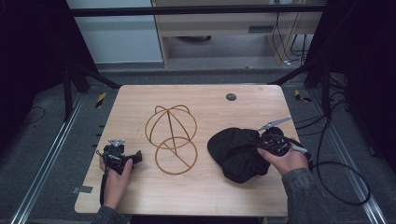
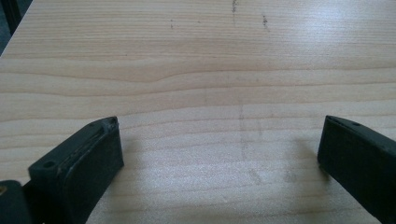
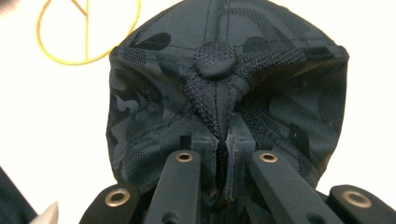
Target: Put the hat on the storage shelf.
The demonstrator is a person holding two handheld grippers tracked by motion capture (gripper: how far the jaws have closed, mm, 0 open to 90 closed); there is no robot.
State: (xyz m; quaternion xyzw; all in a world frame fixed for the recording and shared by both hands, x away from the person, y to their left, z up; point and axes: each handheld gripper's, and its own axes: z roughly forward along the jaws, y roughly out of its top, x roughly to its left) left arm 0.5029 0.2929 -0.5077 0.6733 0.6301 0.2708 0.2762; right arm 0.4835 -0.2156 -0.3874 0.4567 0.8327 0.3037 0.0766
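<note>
A black cap [image 1: 236,153] with a dark camouflage pattern lies on the right half of the wooden table [image 1: 210,191]. My right gripper [image 1: 262,144] is shut on a pinched fold of the cap [image 3: 219,93] just below its top button [image 3: 215,59]. A gold wire hat stand [image 1: 172,138] sits at the table's middle, its ring base [image 3: 88,28] visible beyond the cap. My left gripper [image 1: 135,157] rests at the table's left, jaws wide apart over bare wood [image 2: 219,140], with nothing between them.
A small dark round grommet [image 1: 230,97] sits near the table's far edge. A black cable [image 1: 343,182] trails off the right side onto the floor. Metal rails and frame legs flank the table.
</note>
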